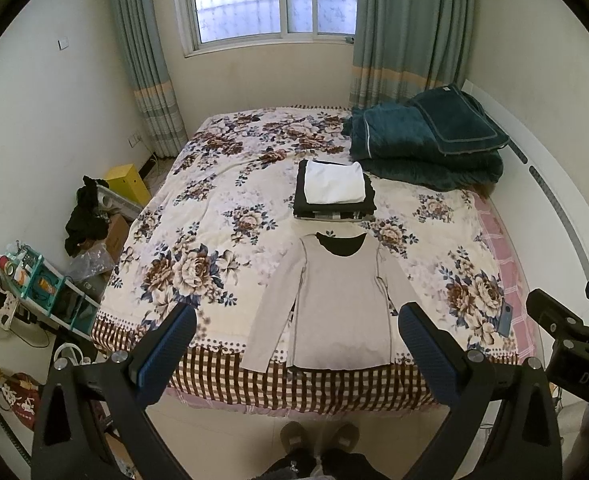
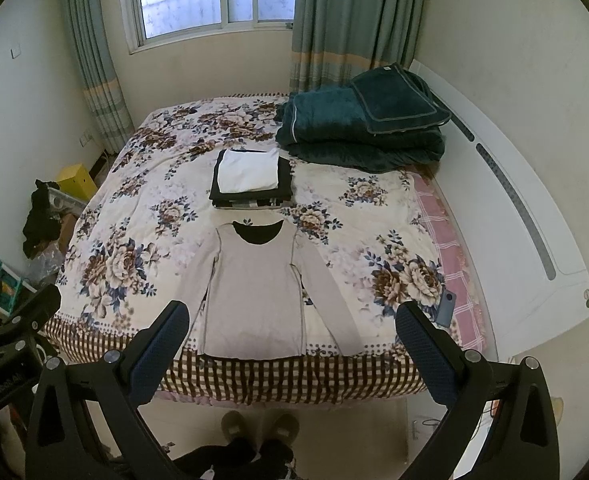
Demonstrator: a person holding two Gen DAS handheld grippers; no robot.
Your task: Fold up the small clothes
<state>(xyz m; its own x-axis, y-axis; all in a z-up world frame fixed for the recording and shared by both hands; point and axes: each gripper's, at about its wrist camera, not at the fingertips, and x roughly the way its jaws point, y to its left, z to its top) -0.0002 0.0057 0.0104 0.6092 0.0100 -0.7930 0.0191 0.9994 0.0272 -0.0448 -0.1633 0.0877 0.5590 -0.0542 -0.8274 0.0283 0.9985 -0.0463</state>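
Observation:
A light grey long-sleeved top lies spread flat on the near part of the floral bed, neck away from me, hem at the bed's front edge. It also shows in the right wrist view. Behind it sits a stack of folded clothes, white piece on top, also in the right wrist view. My left gripper is open and empty, held above the floor in front of the bed. My right gripper is open and empty, at the same height. Both are apart from the top.
A folded dark teal blanket lies at the bed's far right. A phone lies near the bed's right edge. Boxes, a shelf cart and clutter stand on the floor at the left. A white headboard runs along the right.

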